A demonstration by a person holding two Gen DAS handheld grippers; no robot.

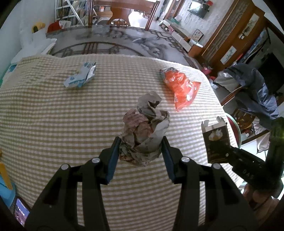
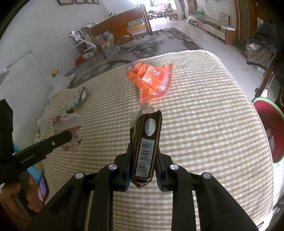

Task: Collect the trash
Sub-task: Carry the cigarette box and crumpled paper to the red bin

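You get bright daylight from the far doorway, blown out white in both views. Fisheye bending curves the room edges, dark vignette fills the corners, and the checked cloth stays sharp with soft shadows.

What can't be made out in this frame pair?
- Left wrist view: the dark carton's print is blurred; the phone is cut off by the lens edge.
- Right wrist view: the blue-white wrapper is small, its text unreadable; the left gripper's finger hides part of the crumpled paper.

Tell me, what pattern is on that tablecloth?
Tablecloth: narrow tan and white stripes, faintly checked. Clearest in the right wrist view.
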